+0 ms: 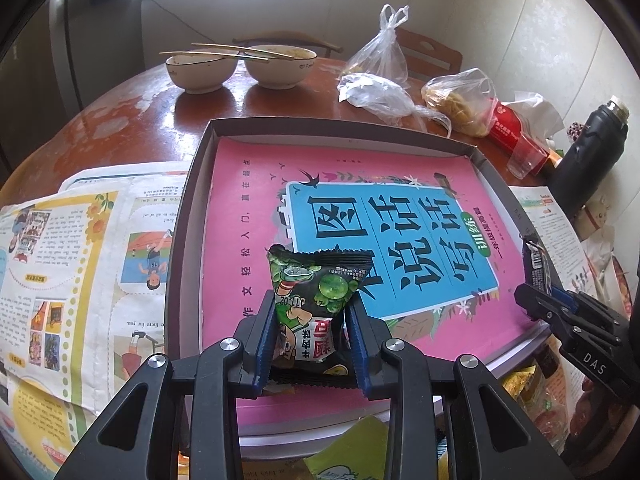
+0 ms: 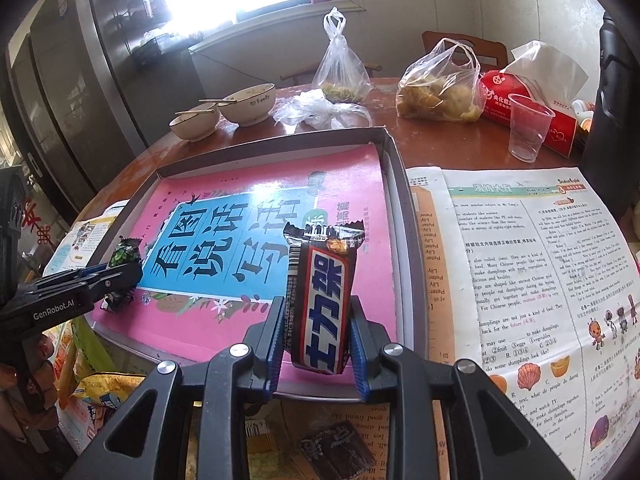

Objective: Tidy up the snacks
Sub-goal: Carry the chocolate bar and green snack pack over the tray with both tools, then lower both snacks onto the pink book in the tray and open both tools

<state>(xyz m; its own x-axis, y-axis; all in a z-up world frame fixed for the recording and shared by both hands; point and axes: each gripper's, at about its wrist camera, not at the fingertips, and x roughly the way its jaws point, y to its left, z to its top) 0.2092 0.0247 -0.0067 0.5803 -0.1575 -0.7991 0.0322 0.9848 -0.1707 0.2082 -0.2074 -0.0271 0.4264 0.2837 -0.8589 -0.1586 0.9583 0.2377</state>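
Note:
My left gripper (image 1: 310,304) is shut on a green pea snack packet (image 1: 312,300), held above the near edge of a grey tray (image 1: 188,200) that holds a pink book (image 1: 248,216). My right gripper (image 2: 318,312) is shut on a brown chocolate bar (image 2: 322,296), held upright over the tray's (image 2: 394,184) near right part and the pink book (image 2: 360,184). The right gripper shows at the right of the left wrist view (image 1: 536,300). The left gripper with its packet (image 2: 124,256) shows at the left of the right wrist view (image 2: 132,276).
Newspapers (image 1: 80,240) (image 2: 540,260) lie on both sides of the tray. Two bowls with chopsticks (image 1: 240,66), plastic bags (image 1: 380,80), a red tissue pack (image 2: 532,96), a clear cup (image 2: 528,126) and a black flask (image 1: 592,148) stand behind. More snack packets (image 2: 336,448) (image 1: 352,452) lie near the front edge.

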